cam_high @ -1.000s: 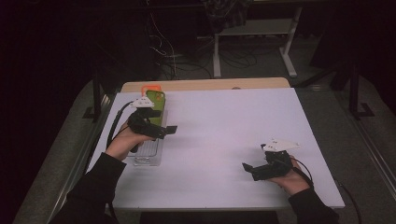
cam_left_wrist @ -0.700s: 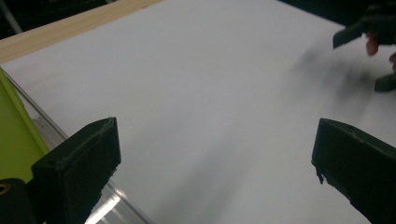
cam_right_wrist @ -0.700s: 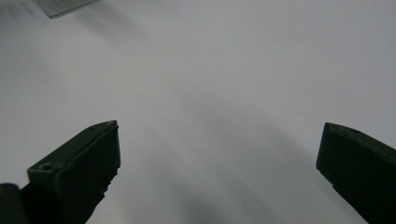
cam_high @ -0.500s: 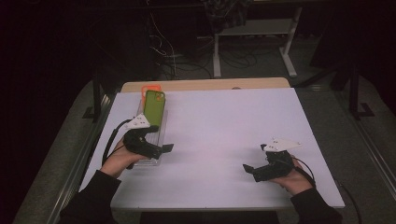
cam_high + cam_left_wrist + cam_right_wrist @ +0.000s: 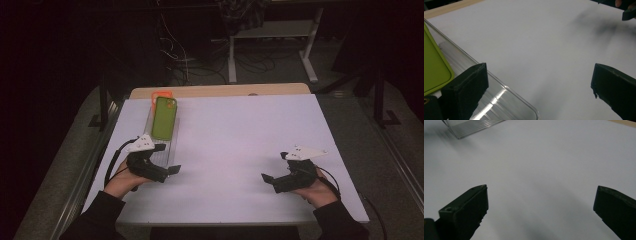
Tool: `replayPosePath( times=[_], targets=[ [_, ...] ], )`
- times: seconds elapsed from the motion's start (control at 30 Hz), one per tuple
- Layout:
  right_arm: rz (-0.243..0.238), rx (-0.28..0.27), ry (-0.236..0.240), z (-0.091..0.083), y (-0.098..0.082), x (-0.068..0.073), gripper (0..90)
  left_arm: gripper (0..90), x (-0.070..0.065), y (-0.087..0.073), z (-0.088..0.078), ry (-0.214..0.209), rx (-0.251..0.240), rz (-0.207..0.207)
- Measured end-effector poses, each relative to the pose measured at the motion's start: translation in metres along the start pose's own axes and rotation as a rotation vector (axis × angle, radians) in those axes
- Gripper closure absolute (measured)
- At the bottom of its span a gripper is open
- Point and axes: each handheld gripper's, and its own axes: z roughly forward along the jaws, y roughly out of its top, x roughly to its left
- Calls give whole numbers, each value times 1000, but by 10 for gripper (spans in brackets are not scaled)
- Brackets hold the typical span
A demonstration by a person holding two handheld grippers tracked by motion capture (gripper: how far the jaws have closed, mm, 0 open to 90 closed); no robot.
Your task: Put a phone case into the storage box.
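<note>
A green phone (image 5: 164, 118) lies flat on a long clear plastic tray (image 5: 173, 146) at the table's left side. An orange item (image 5: 161, 93) peeks out behind the phone at the tray's far end. My left gripper (image 5: 170, 173) is open at the tray's near end, holding nothing. In the left gripper view the left gripper (image 5: 537, 87) straddles the tray's rim (image 5: 506, 91), and the green phone (image 5: 434, 70) sits at the left. My right gripper (image 5: 270, 182) rests open near the front right. The right gripper (image 5: 540, 207) has bare white table between its jaws.
The white table (image 5: 240, 135) has a wooden strip (image 5: 225, 90) along its far edge. Dark floor, cables and a stand lie beyond it. A corner of the clear tray (image 5: 471, 126) appears in the right gripper view, and the right gripper (image 5: 626, 7) appears in the left gripper view.
My left gripper has drawn back toward the person along the tray, from over the green phone to the tray's near end. The phone now lies uncovered. The right gripper stayed put.
</note>
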Motion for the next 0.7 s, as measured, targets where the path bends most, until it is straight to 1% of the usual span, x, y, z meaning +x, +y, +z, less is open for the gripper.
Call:
replayPosePath(
  times=[0.07,0.13,0.2,0.27,0.33,0.37,0.5,0.67,0.7],
  targets=[
    [2,-1,-2,-1,0,-1,0,8,0,-2,0,3,-5,-4],
    [5,-3,-3,-1,0,-1,0,8,0,-5,-1,-3,-1,-6],
    [3,-7,-6,-1,0,-1,0,8,0,-7,-1,-1,8,-1],
    [6,-6,-6,-1,-1,-1,0,8,1,-9,0,2,6,-3],
    [5,-3,-1,-1,-1,-1,0,8,1,-10,0,4,0,-16],
    [4,-3,-1,-1,-1,-1,0,8,3,-10,-1,5,4,-10],
    [5,-9,-1,-1,0,-1,0,8,3,-11,-1,2,2,-19],
    [5,-7,4,-1,0,-1,0,8,3,-10,0,-4,13,-6],
    [5,-8,5,-1,0,0,0,8,3,-10,0,-5,8,-11]
  ],
)
